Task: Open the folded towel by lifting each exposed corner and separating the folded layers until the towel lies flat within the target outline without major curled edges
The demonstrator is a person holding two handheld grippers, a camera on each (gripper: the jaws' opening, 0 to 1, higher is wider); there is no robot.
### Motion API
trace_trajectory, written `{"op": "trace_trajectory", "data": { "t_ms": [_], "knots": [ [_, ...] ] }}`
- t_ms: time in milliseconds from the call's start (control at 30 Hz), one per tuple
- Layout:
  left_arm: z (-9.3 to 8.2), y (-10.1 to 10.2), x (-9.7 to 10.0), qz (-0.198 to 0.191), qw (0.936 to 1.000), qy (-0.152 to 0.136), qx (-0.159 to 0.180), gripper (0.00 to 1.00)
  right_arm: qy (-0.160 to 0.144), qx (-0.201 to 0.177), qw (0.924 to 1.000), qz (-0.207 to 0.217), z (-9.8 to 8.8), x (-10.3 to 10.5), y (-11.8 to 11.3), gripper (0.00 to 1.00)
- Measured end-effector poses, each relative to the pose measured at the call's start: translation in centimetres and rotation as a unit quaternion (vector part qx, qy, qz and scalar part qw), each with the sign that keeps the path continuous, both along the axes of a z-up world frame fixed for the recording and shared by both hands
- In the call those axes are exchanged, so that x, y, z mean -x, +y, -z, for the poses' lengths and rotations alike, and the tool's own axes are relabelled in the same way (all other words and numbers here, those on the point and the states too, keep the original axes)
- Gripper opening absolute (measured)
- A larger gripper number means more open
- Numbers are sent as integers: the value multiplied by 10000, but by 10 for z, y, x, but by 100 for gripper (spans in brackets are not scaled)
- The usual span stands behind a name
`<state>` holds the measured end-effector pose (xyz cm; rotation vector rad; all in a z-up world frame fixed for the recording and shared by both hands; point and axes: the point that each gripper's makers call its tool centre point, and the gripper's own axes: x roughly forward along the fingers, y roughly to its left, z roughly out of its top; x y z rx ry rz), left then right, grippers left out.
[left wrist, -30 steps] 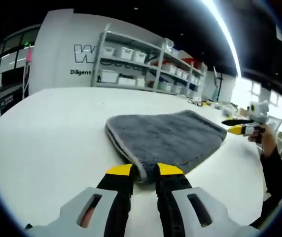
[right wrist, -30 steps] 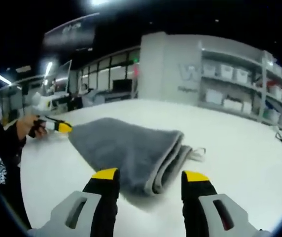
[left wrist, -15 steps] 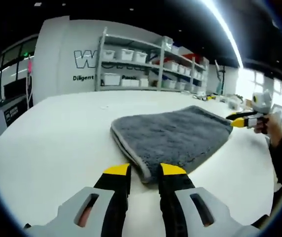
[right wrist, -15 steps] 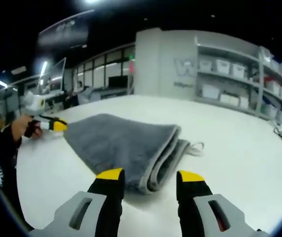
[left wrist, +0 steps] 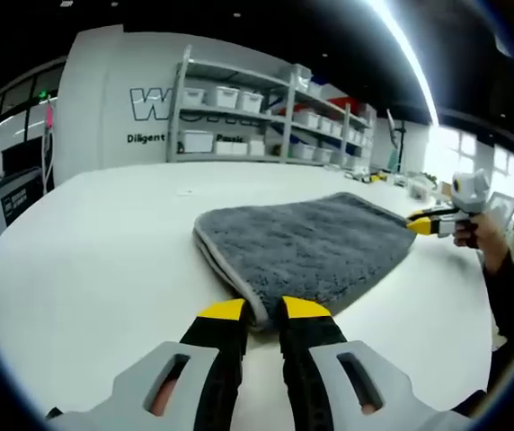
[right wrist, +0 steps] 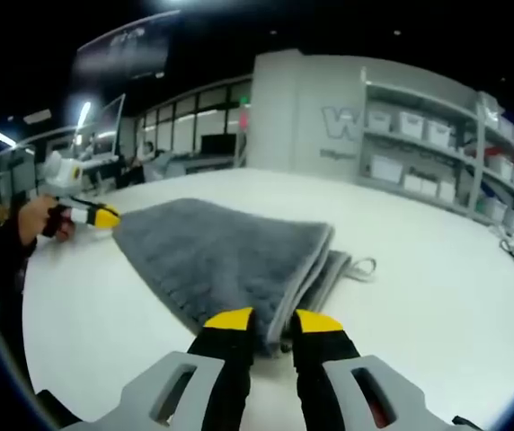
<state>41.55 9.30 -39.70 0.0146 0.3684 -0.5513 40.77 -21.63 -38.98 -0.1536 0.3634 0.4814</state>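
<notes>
Folded grey towel point(left wrist: 315, 247) on white surface point(left wrist: 95, 242). Our left tool point(left wrist: 261, 310) pinches its near corner; our right tool point(right wrist: 273, 321) clamps another (a loop point(right wrist: 362, 266) visible there). Shelf bins point(left wrist: 199, 140) beyond, contents indiscernible.

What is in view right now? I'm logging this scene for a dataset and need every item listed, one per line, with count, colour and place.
Folded plush microfibre towel: one, dark grey with a paler hem, lying mid-table, its layered fold edge facing the right gripper view.
Hanging loop: one, pale, sticking out from the towel's far corner.
Wide work table: one, white, under the towel.
Metal shelving rack: one, grey, against the back wall, holding white storage bins.
Wall lettering: dark, on the white wall beside the rack.
Ceiling light strip: one, bright white, overhead.
Left tool: one, black with yellow tips, closed on the towel's near corner.
Right tool: one, same colours, closed on the towel's fold-edge corner.
</notes>
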Motion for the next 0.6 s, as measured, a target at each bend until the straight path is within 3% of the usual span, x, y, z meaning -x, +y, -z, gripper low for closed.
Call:
{"op": "trace_trajectory", "data": {
  "t_ms": [33,400,600],
  "knots": [
    [0,0,0,5,9999,-66,-119,11,23,9,10000,-12,1,0,0,11],
    [-1,-1,3,102,9998,-99,-138,6,71,-11,9999,-157,4,-7,-6,4],
    [0,-1,7,145,9998,2,-122,6,141,-40,9997,-181,0,-14,-10,3]
  ]
}}
